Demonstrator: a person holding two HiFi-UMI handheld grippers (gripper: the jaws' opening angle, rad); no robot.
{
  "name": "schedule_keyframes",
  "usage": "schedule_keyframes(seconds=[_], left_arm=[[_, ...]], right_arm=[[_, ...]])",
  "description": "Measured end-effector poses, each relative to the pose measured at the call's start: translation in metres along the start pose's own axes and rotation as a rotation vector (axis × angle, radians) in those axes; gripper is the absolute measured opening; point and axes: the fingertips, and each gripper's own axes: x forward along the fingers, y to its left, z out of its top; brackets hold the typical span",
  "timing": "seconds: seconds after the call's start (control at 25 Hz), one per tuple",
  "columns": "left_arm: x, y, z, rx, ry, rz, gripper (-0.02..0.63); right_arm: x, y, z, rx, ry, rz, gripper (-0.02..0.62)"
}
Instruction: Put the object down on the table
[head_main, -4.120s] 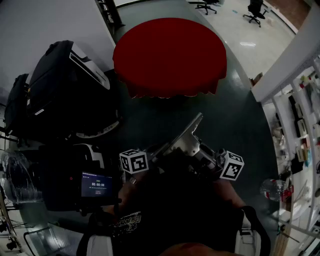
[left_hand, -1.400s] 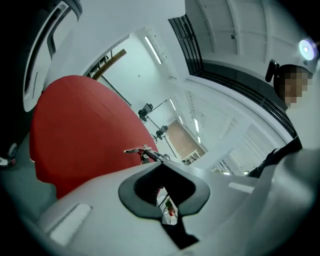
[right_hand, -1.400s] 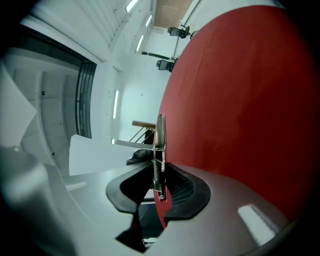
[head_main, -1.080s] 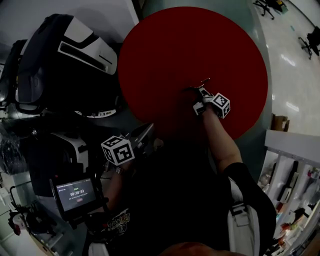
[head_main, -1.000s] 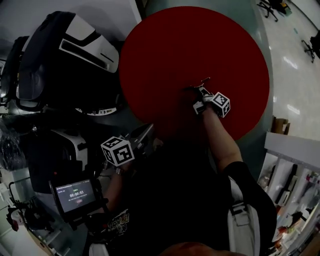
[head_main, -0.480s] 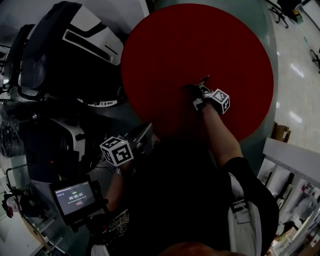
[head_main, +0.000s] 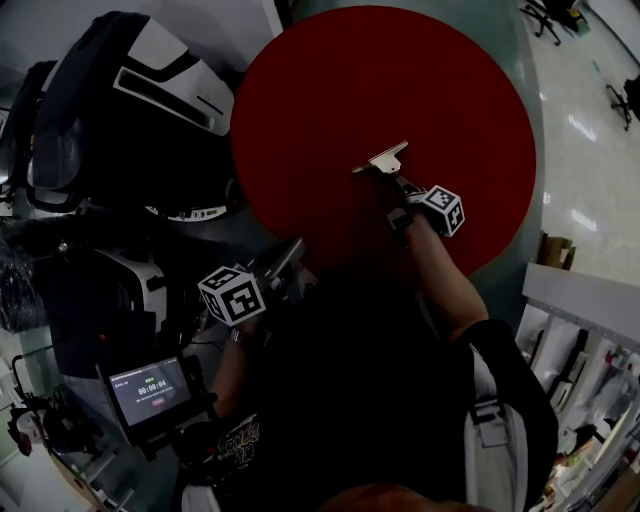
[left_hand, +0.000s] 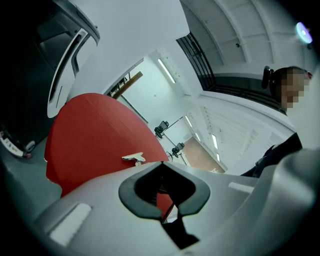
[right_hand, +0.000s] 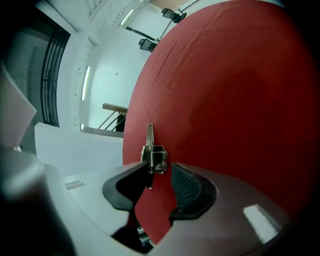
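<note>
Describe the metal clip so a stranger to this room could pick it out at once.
Find the round red table that fills the top of the head view. The metal clip sits on it at the tip of the right gripper, whose jaws are opening with the clip's handle end between them. It is the only loose thing on the red: small, silver, with a flat, wide mouth.

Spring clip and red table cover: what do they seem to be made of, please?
Spring clip: most likely steel, bare and silvery. It glints in the light, and a coiled spring shows at its hinge.
Red table cover: probably woven cloth with a matte finish. It gives no reflection, shows faint crease lines and hangs down past the rim.
</note>
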Motion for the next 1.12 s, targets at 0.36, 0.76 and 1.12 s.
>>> schedule_keyframes(seconds=[0.36, 0.76, 1.12], left_arm=[[0.017, -0.025, -0.008, 0.028, 0.066, -0.121, 0.015], [0.043, -0.026, 0.003, 0.068, 0.184, -0.260, 0.015], [0.033, -0.046, -0.004, 0.103, 0.286, -0.355, 0.015]], right_arm=[[-0.098, 0.091, -0.052, -0.206, 0.086, 0.392, 0.005], [-0.202, 0.232, -0.181, -1.130, 0.062, 0.621, 0.003], [-0.236, 0.243, -0.247, -1.369, -0.009, 0.591, 0.003]])
